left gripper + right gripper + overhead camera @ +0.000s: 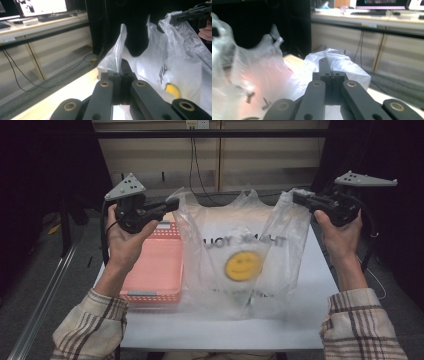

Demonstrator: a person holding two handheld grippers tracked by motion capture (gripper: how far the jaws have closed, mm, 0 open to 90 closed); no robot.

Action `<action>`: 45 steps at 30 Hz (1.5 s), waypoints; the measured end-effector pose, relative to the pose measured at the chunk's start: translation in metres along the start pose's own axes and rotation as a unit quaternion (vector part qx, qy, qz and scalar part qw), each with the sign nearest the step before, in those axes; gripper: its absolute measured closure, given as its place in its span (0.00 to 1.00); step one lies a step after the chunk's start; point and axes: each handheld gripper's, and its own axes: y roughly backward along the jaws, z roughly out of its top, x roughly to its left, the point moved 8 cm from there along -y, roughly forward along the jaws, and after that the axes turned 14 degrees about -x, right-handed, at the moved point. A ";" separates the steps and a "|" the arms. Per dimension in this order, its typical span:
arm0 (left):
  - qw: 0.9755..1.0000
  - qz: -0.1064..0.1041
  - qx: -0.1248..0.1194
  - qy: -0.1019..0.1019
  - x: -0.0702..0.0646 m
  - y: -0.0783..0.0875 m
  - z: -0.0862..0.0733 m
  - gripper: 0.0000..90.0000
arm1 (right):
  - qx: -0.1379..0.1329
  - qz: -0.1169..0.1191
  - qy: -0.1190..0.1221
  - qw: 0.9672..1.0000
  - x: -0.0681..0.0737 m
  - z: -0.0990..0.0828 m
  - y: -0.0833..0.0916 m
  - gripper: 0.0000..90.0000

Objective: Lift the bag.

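A clear plastic bag [240, 260] with a yellow smiley face and mirrored lettering hangs stretched above the white table [210, 330]. My left gripper [173, 204] is shut on the bag's left handle, and my right gripper [296, 197] is shut on its right handle. In the left gripper view the jaws [121, 65] pinch a white fold of the bag [175, 62], with the other gripper [192, 13] holding the far corner. In the right gripper view the jaws [325, 65] are closed on crumpled plastic [342, 63].
A pink slotted basket [157, 265] sits on the table behind the bag's left side. Black cables [195, 165] hang down a wooden panel at the back. Dark curtains flank the table. Desks with monitors [42, 6] stand farther off.
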 end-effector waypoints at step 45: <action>0.999 0.020 0.033 0.010 -0.011 -0.025 -0.036 0.23 | 0.037 -0.007 -0.005 0.999 0.016 -0.041 0.023 0.53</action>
